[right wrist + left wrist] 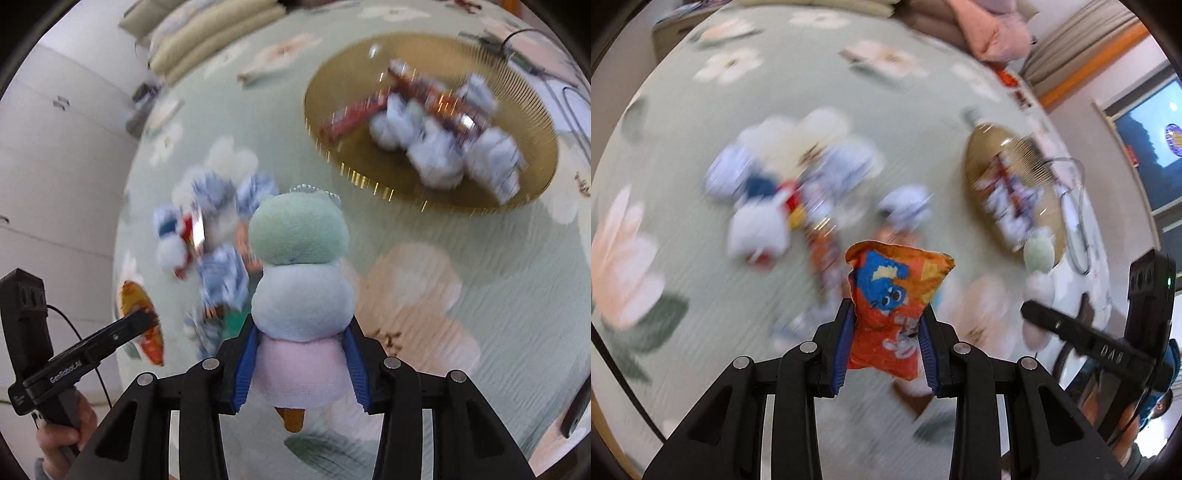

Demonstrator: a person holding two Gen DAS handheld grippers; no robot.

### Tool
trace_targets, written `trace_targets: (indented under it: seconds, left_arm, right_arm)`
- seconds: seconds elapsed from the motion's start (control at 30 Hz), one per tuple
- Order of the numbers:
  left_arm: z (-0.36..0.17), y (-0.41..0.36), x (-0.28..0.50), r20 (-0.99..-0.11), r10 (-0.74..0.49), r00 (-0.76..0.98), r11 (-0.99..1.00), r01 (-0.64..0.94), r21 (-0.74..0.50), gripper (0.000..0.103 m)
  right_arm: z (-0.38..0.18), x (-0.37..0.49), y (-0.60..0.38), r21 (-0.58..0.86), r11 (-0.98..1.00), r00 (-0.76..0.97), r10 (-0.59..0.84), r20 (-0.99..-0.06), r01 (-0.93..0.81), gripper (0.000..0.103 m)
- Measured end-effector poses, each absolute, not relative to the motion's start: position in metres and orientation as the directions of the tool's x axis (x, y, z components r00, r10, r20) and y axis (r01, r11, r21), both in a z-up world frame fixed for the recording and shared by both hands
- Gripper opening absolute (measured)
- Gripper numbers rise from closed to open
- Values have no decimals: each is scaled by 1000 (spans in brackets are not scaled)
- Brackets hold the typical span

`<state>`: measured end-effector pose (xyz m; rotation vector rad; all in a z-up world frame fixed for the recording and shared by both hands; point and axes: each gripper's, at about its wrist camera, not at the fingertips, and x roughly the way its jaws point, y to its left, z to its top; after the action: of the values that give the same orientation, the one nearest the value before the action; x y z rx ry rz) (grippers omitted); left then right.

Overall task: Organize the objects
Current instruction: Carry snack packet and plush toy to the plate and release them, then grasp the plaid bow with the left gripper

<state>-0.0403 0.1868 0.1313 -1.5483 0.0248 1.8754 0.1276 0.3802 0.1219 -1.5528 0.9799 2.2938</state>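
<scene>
Snack packet (894, 314): orange with a blue cartoon figure, upright and crumpled, pinched at mid-body by the left gripper (886, 347), clear of the cloth.
Plush toy (301, 291): green head, pale blue body, pink base; right gripper (301, 369) clamps the pink base, pads dented into the fabric.
Gold tray (524, 192): already carries white-blue wrapped sweets and a red packet; near the plush, up and right in the right wrist view.
Loose pile (775, 199): blurred wrappers on the floral cloth (683, 147), unsorted.
Step in hand (judged): carrying both items over.
Technique: keep both grips firm; set each down on bare tray, not atop sweets.
Risk: packet may slip; the grippers are close.
</scene>
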Motion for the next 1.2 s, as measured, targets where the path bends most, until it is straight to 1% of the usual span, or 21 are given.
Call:
trace_targets:
  seconds: [0.1, 0.27, 0.33, 0.43, 0.5, 0.77, 0.8, 0.83, 0.87, 0.9, 0.93, 0.97, 1.0, 1.1, 1.2]
  left_arm:
    - [146, 228, -46, -861, 505, -65, -736, -553, -390, 30]
    - [158, 279, -55, -828, 558, -48, -683, -592, -427, 30]
    - [159, 300, -59, -816, 577, -43, -667, -602, -440, 30]
    - [154, 329, -61, -786, 618, -9, -641, -584, -498, 30]
    - [148, 346, -62, -778, 628, 23, -629, -573, -525, 30]
    - [147, 398, -63, -759, 649, 45, -592, -596, -542, 30]
    - [147, 402, -65, -755, 654, 42, -591, -595, -545, 33]
    - [146, 406, -66, -751, 659, 40, -592, -588, -551, 40]
    - [144, 410, -69, -749, 661, 41, -599, -572, -560, 55]
    - [142, 411, -70, -750, 660, 44, -606, -559, -566, 69]
    - [138, 413, -71, -746, 664, 50, -606, -548, -576, 71]
    - [134, 413, -72, -744, 665, 57, -606, -541, -583, 71]
    - [129, 414, -73, -750, 658, 72, -611, -531, -587, 71]
    - [118, 407, -71, -748, 653, 115, -612, -502, -611, 71]
    - [116, 395, -59, -759, 640, 117, -607, -528, -594, 71]
  right_arm:
    - [146, 122, 401, 403, -753, -481, -132, -867, -520, 43]
    - [183, 128, 440, 354, -749, -532, -3, -847, -560, 43]
    - [188, 118, 453, 330, -741, -536, 48, -843, -584, 43]
    - [192, 109, 476, 302, -732, -537, 102, -838, -611, 43]
    - [195, 112, 493, 298, -722, -536, 118, -836, -624, 43]
    - [196, 94, 538, 306, -710, -549, 135, -825, -634, 44]
    - [196, 92, 542, 300, -711, -548, 142, -824, -636, 44]
    - [196, 89, 547, 293, -712, -546, 150, -824, -638, 44]
    - [195, 87, 552, 290, -712, -544, 153, -825, -640, 44]
    - [193, 84, 557, 291, -712, -541, 147, -828, -639, 48]
    - [189, 81, 563, 291, -712, -532, 135, -836, -639, 53]
    - [182, 79, 567, 285, -709, -512, 123, -850, -645, 64]
    - [175, 79, 573, 279, -697, -488, 116, -865, -661, 67]
    - [161, 87, 578, 296, -675, -477, 95, -874, -676, 67]
    - [150, 98, 575, 318, -660, -471, 62, -880, -681, 67]
